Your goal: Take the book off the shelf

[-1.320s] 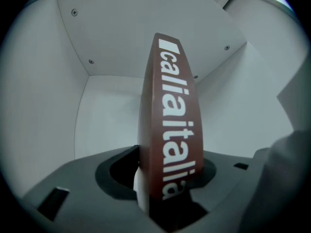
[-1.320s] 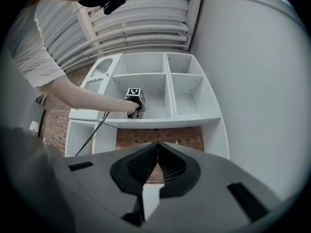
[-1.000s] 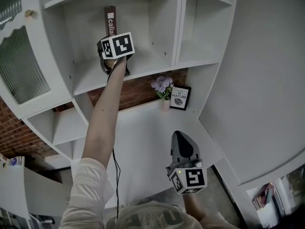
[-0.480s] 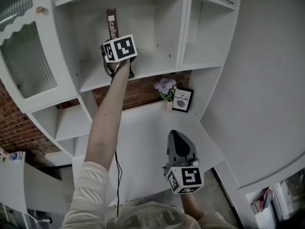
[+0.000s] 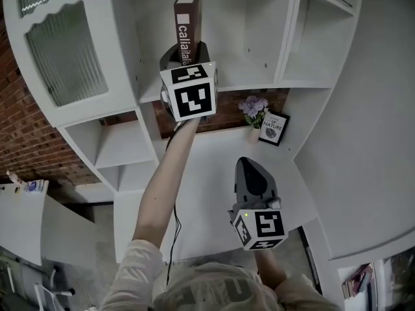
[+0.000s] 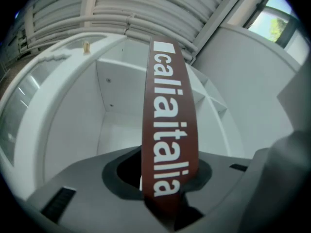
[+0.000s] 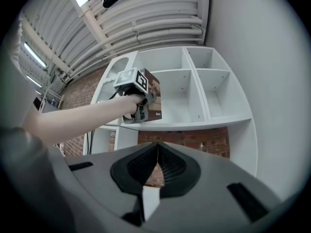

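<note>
A dark red book [image 5: 187,24] with white letters on its spine stands upright in front of the white shelf [image 5: 259,86]. My left gripper [image 5: 188,52] is shut on the book's lower end. In the left gripper view the spine [image 6: 167,120] runs up from between the jaws of the left gripper [image 6: 165,181], with the open compartment behind it. My right gripper [image 5: 251,173] hangs lower, over the white desk, shut with nothing in it. The right gripper view looks past its closed jaws [image 7: 155,171] at the book [image 7: 154,101] in the left gripper [image 7: 138,109].
A vase of purple flowers [image 5: 253,109] and a small framed picture [image 5: 273,127] stand on the white desk [image 5: 214,167] below the shelf. A ribbed-glass cabinet door [image 5: 65,50] is at the left, with a brick wall [image 5: 19,109] beside it.
The left gripper has come out of the compartment toward me with the book in it. The right gripper has hardly moved.
</note>
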